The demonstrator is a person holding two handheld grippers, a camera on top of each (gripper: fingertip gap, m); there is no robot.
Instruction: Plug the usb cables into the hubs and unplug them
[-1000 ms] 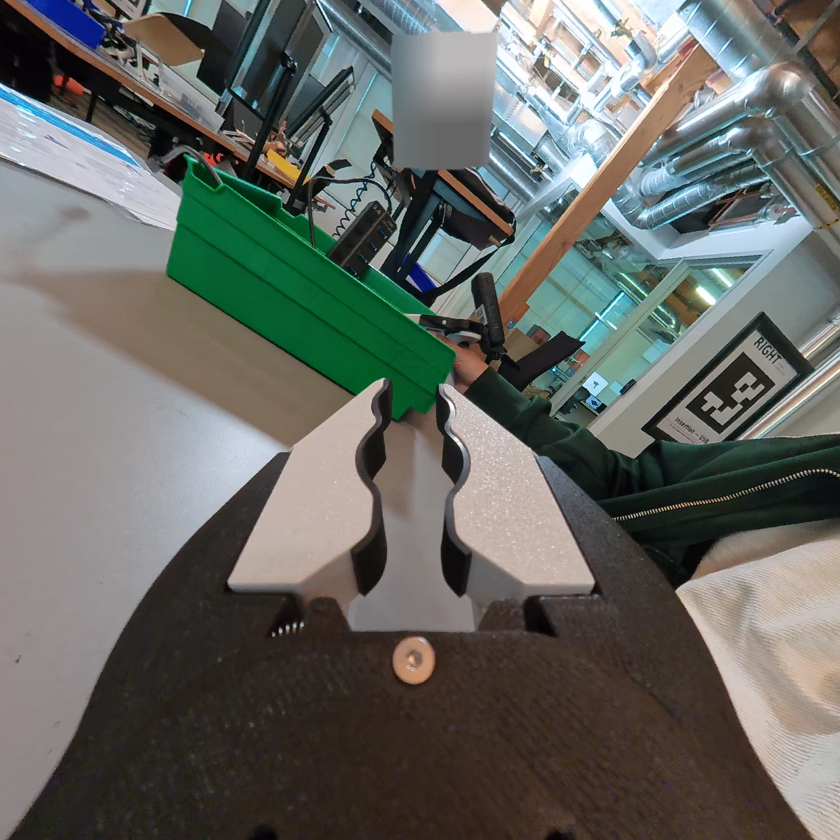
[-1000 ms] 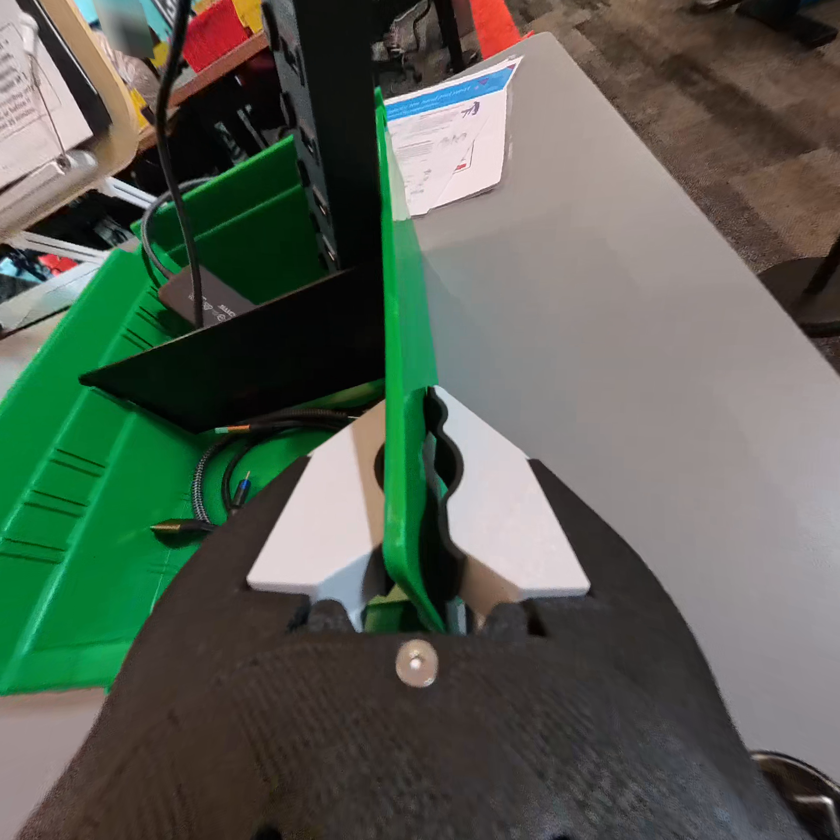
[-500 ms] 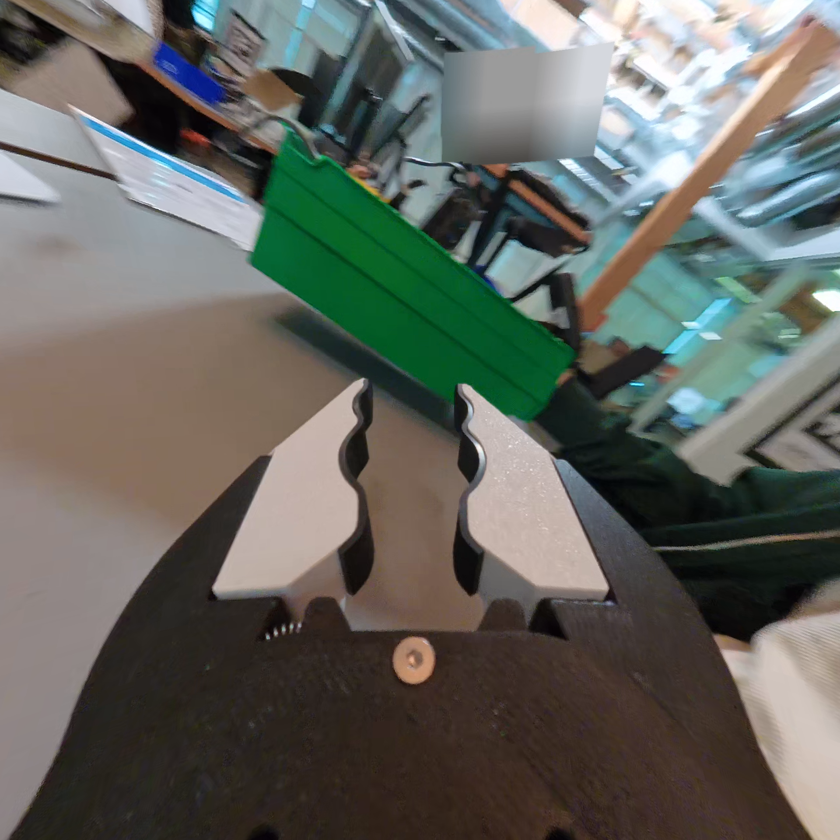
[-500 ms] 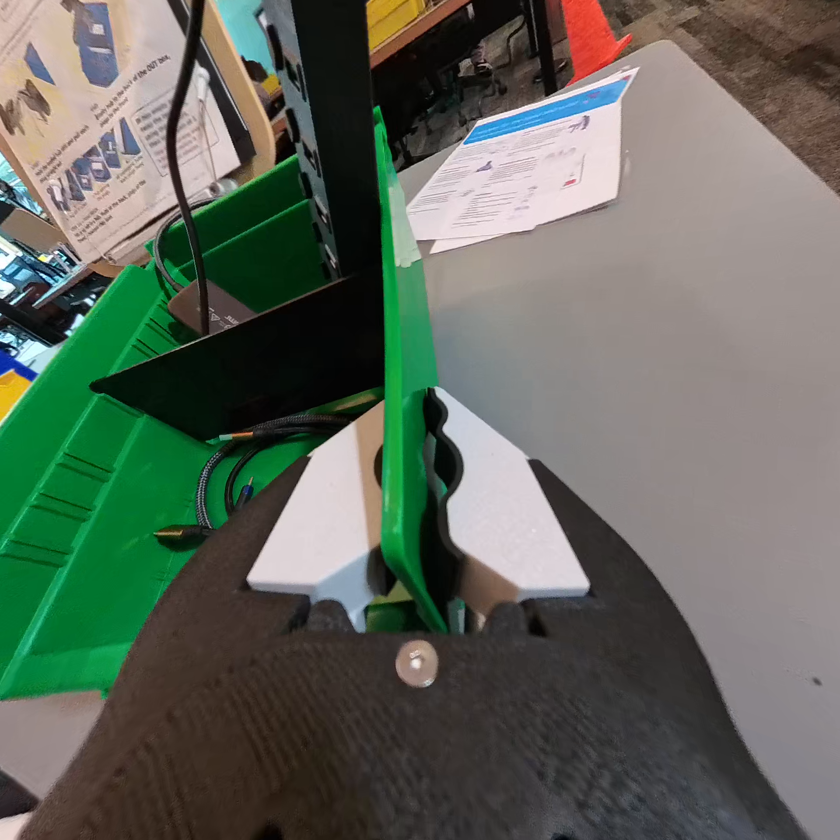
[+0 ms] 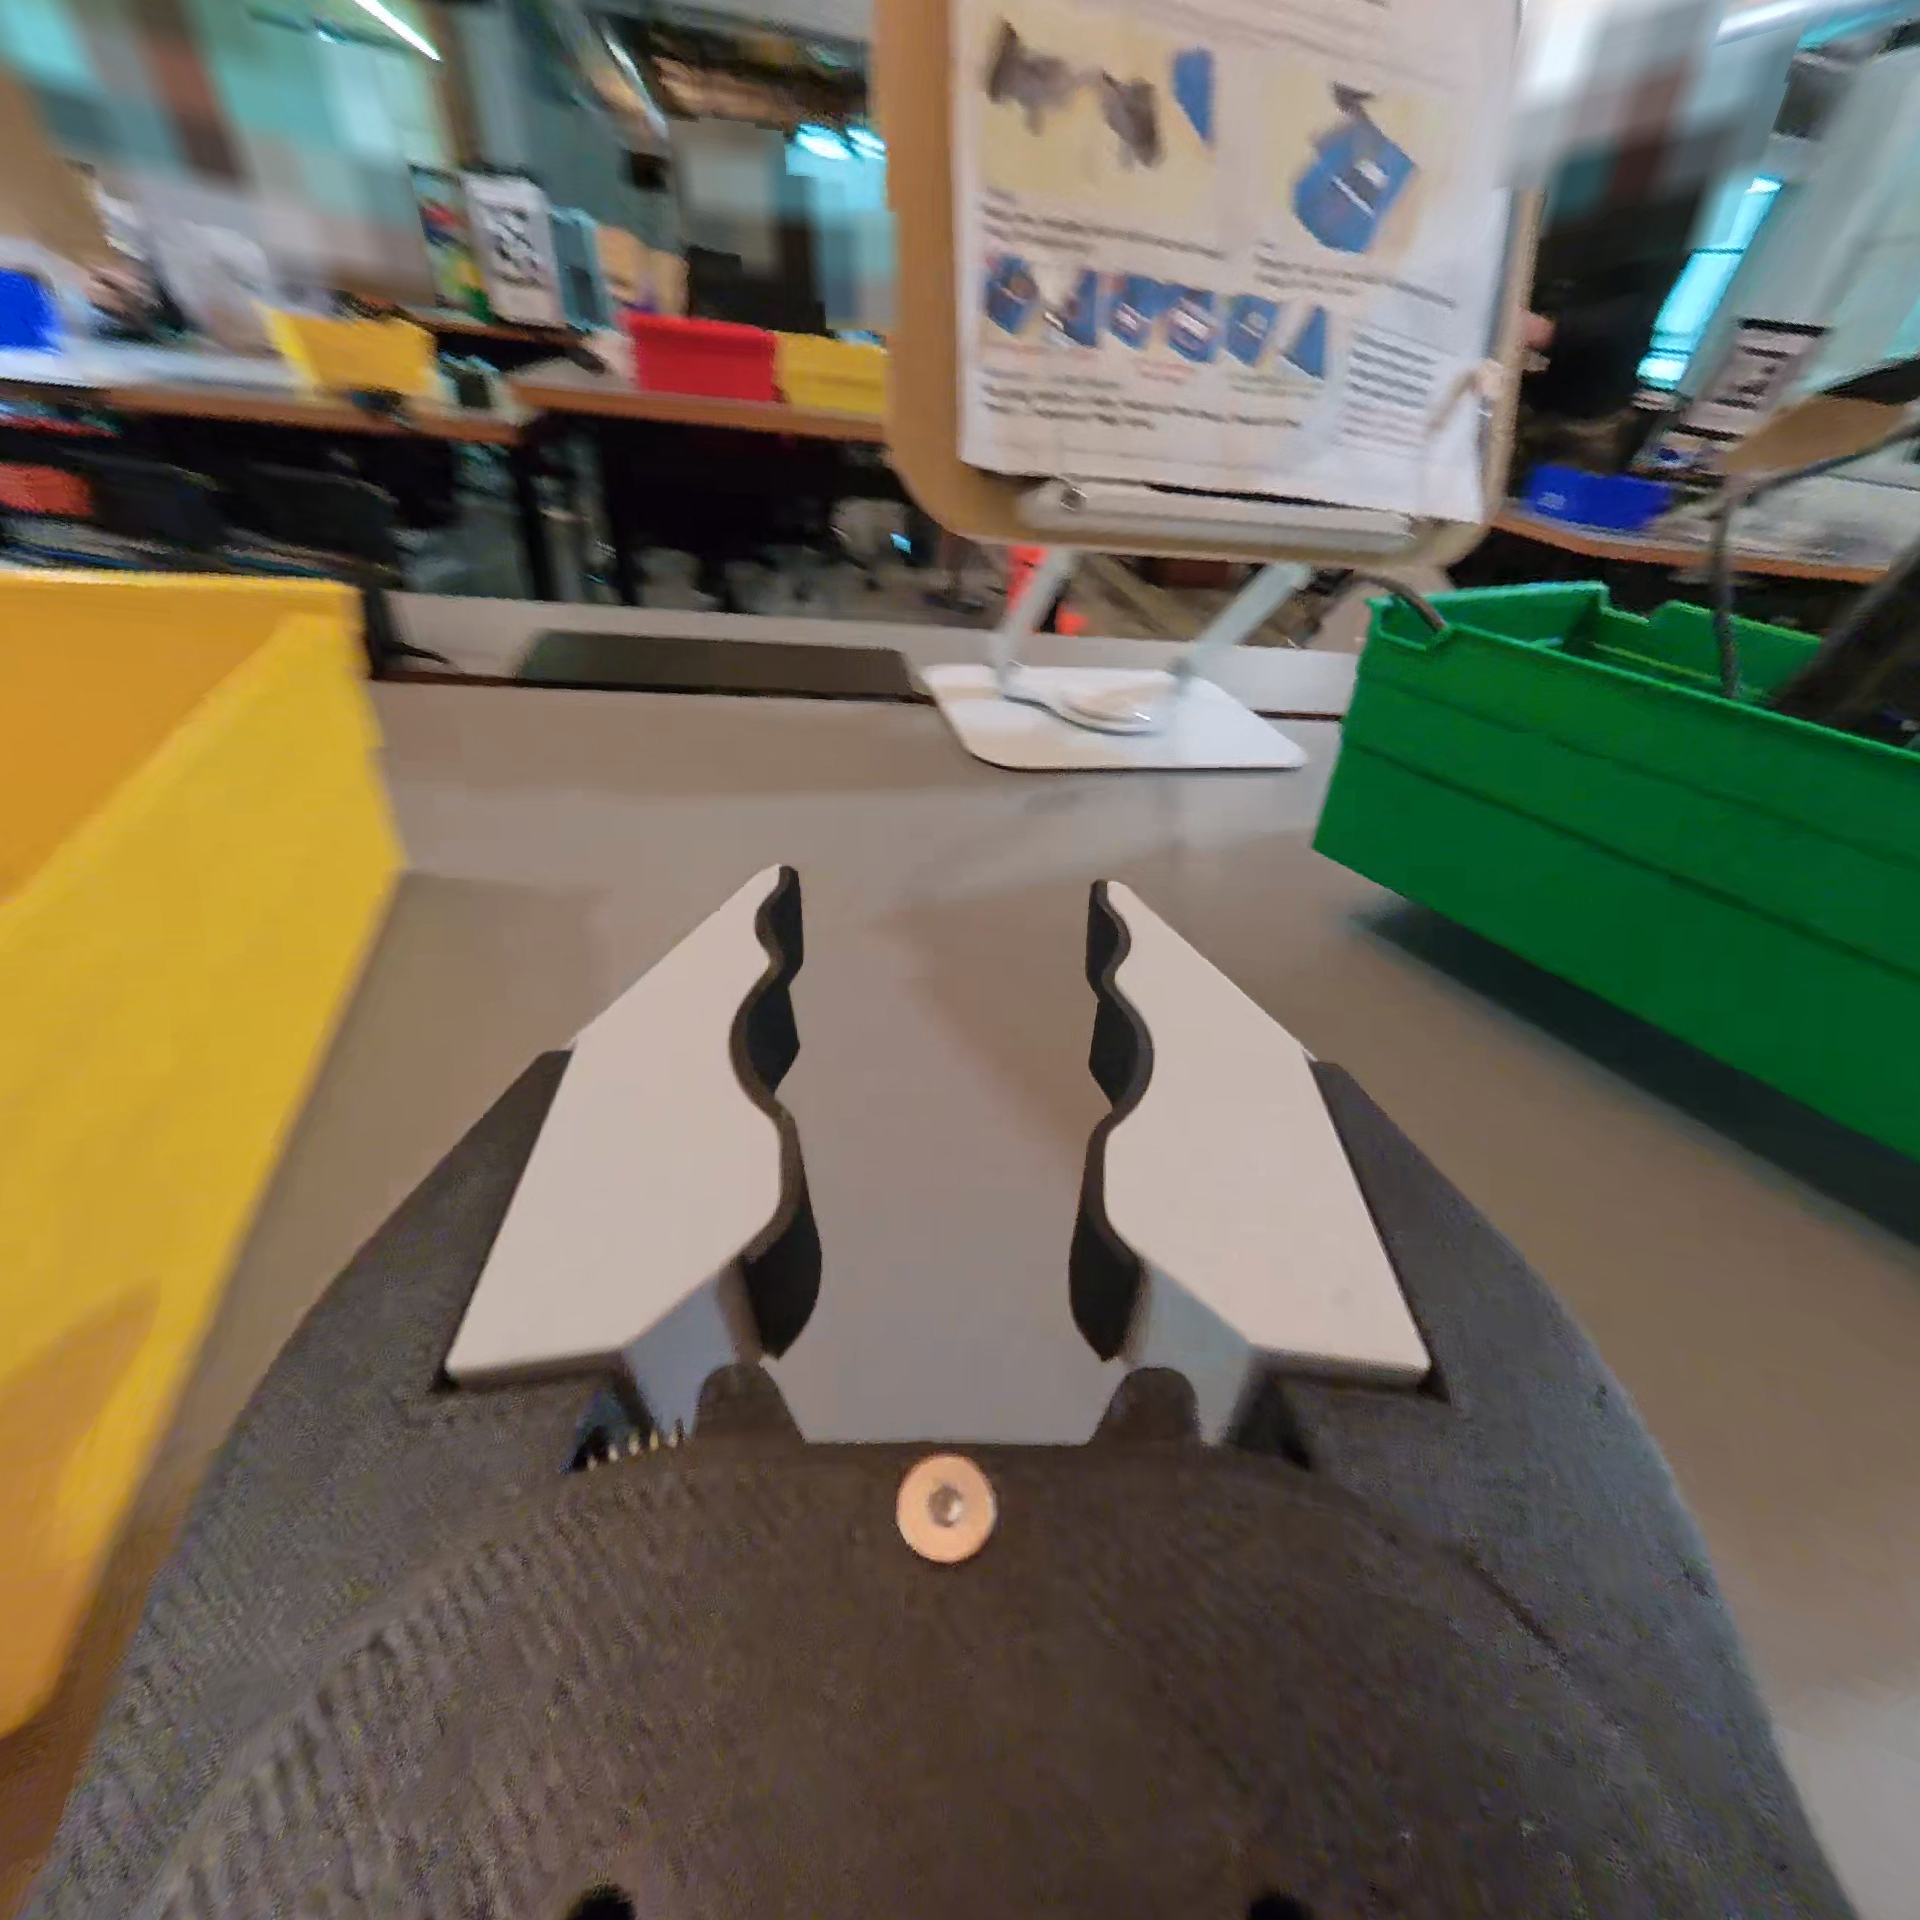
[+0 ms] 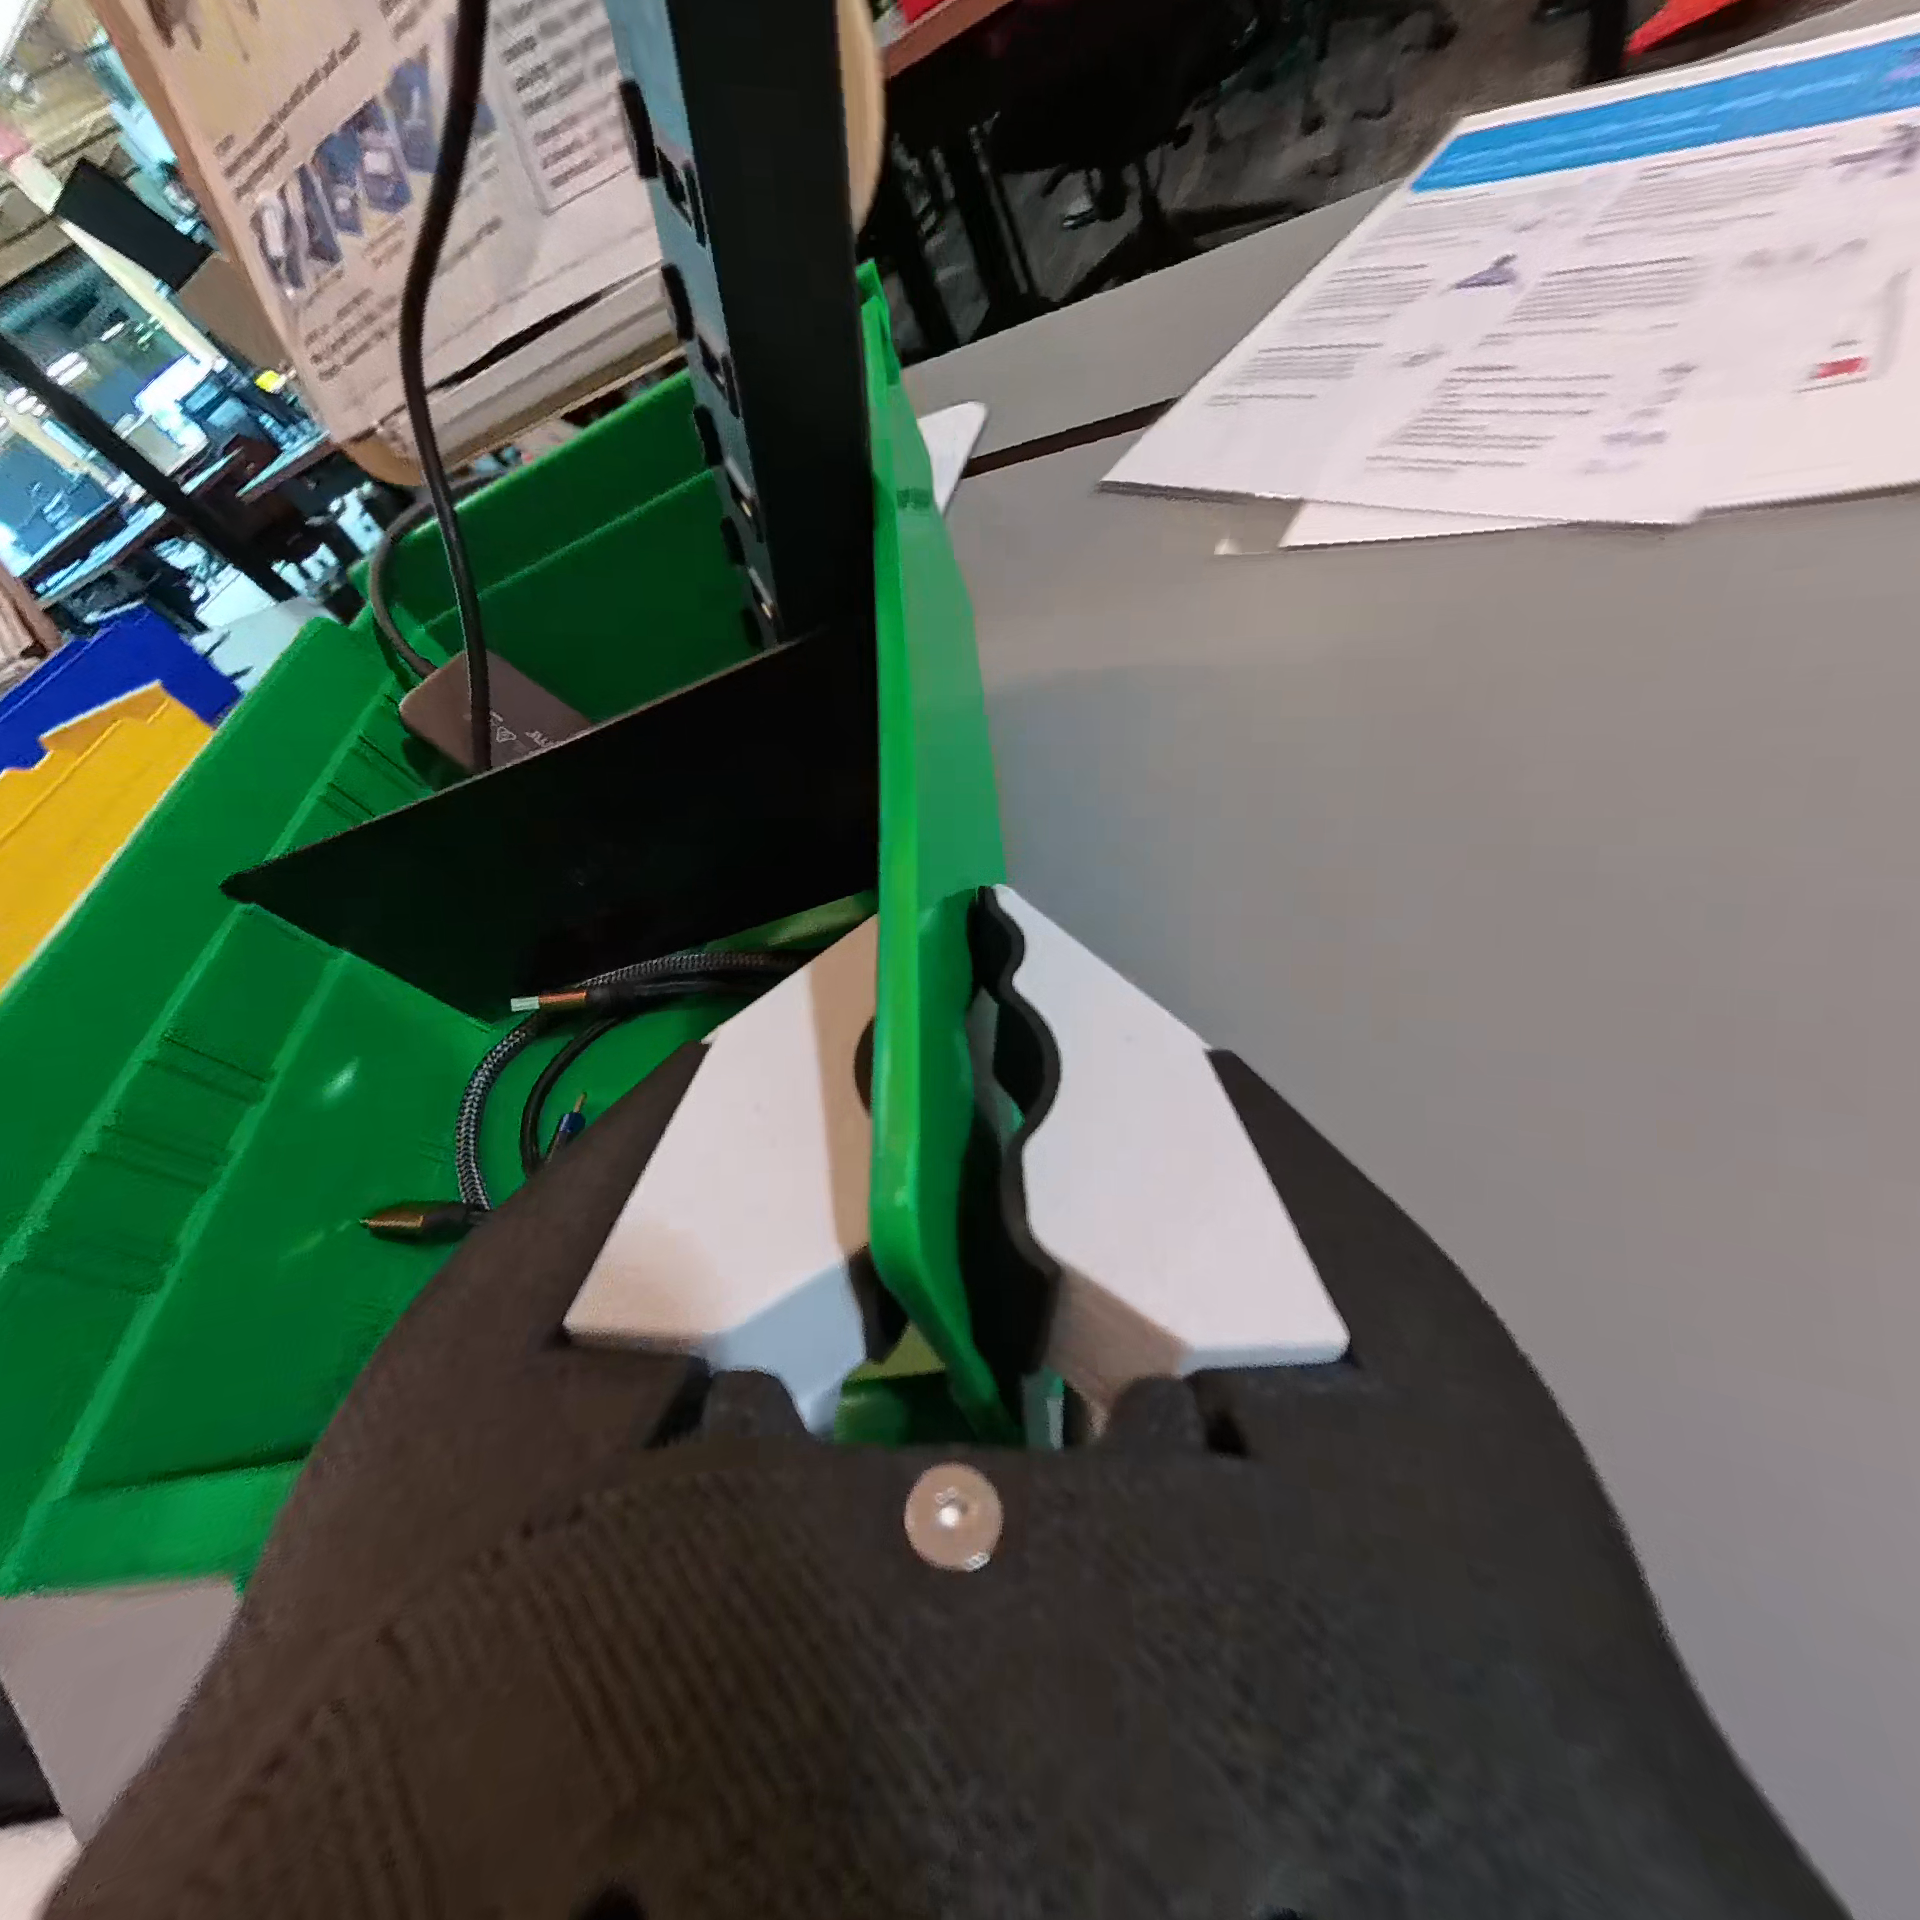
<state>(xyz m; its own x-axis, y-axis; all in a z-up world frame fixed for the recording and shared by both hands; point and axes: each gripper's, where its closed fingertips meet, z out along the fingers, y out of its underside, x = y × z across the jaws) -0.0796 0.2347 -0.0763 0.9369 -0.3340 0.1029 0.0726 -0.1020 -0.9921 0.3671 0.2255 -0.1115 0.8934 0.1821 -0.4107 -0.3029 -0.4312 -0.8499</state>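
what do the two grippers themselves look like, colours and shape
Both look alike: the left gripper and right gripper each have a rounded black body with a rough, ridged printed texture and one silver screw at the centre. Two light grey wedge-shaped fingers taper forward, lined inside with wavy black pads. A small spring shows at the left gripper's finger base. No cables or markings show on them.

The left gripper (image 5: 943,894) fills the lower centre of its view, pointing level and straight ahead; its two pale fingers stand well apart with nothing between them, dark wavy pads facing each other. The right gripper (image 6: 914,914) sits in the lower centre of its view, tilted slightly downward, its fingers (image 6: 1132,1164) drawn close and clamped on a thin green bin wall (image 6: 920,1039) that runs upright between the pads.
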